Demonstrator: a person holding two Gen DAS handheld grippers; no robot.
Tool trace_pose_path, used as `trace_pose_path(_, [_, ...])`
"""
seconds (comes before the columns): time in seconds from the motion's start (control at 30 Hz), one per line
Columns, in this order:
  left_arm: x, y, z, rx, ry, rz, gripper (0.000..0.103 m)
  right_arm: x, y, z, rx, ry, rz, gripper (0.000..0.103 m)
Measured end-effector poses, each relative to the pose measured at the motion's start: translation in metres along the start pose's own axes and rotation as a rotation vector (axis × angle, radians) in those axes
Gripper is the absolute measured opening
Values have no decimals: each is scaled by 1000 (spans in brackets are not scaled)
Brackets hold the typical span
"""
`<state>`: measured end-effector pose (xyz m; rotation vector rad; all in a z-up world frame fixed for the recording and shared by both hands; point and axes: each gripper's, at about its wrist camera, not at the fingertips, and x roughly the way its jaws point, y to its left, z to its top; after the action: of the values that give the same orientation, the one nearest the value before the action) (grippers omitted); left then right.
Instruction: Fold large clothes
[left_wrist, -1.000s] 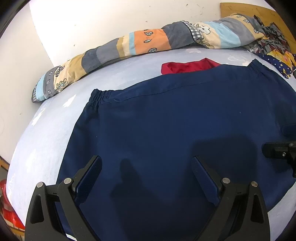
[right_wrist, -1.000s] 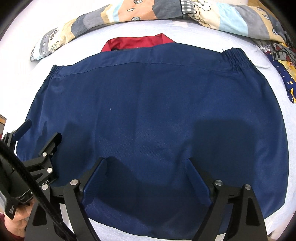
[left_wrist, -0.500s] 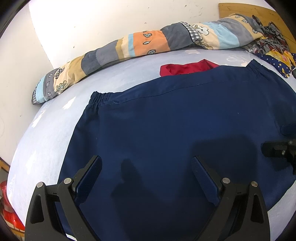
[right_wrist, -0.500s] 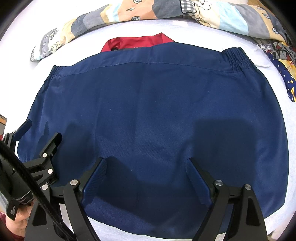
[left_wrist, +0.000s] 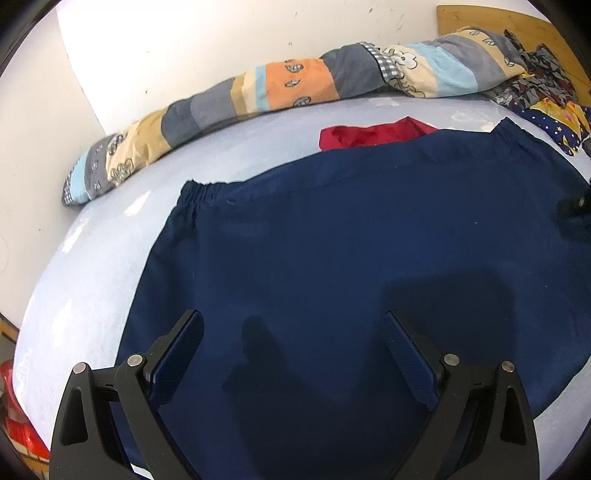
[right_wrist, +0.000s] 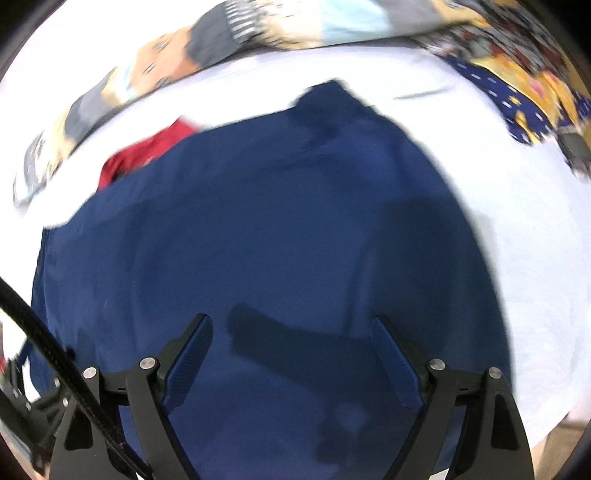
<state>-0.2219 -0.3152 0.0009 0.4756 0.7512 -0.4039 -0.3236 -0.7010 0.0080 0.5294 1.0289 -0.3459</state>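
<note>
Navy garment (left_wrist: 351, 266) lies spread flat on the bed (left_wrist: 96, 266), which has a pale blue sheet; gathered elastic corner of the garment toward the far left in the left wrist view, straight hem running across its far edge. A red cloth (left_wrist: 373, 134) shows just past that far edge, partly tucked under the navy fabric. Along the wall behind, a long patchwork quilt roll (left_wrist: 258, 88) in grey, orange, tan and light blue. At the far right, a heap of patterned clothes (left_wrist: 546, 99), dark blue with stars and yellow among them, lying well clear of the navy piece. Left tongs (left_wrist: 291, 336) over the near part of the garment, jaws spread wide, nothing between the pads, fabric below in shadow; whether the tips touch the cloth I cannot tell. Right tongs (right_wrist: 291, 339) also spread wide and empty, over the near right part of the same garment; that view is smeared with motion blur, so detail is poor. A dark part of the right tongs shows at the right edge of the left wrist view, over the garment's right side. A black cable (right_wrist: 55, 354) crosses the lower left of the right wrist view.
</note>
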Motion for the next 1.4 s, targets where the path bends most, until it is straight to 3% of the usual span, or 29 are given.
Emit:
trace_pose_path(0.13, [14, 21, 0, -91, 81, 2, 97, -20, -40, 14, 102, -92, -49, 91])
trace_pose_path(0.2, [21, 40, -1, -175, 123, -3, 97, -27, -51, 17, 137, -135, -7, 91])
trace_pose_path(0.37, [34, 73, -6, -290, 191, 27, 97, -17, -67, 22, 223, -91, 110, 91])
trace_pose_path(0.5, [31, 76, -9, -299, 191, 45, 97, -7, -85, 21, 308, -64, 125, 87])
trace_pose_path(0.73, [16, 65, -5, -297, 121, -37, 97, -26, -67, 44, 197, -212, 129, 87])
trace_pose_path(0.9, [14, 46, -5, -207, 113, -45, 97, 4, -68, 58, 197, -165, 189, 87])
trace_pose_path(1.0, [20, 43, -5, -177, 142, -47, 97, 30, -85, 59, 292, -74, 197, 82])
trace_pose_path(1.2, [18, 46, -4, -205, 138, -70, 97, -9, -86, 52, 280, -110, 244, 84])
trace_pose_path(1.4, [24, 27, -4, -166, 180, -171, 97, -27, -129, 22, 283, -99, 172, 85])
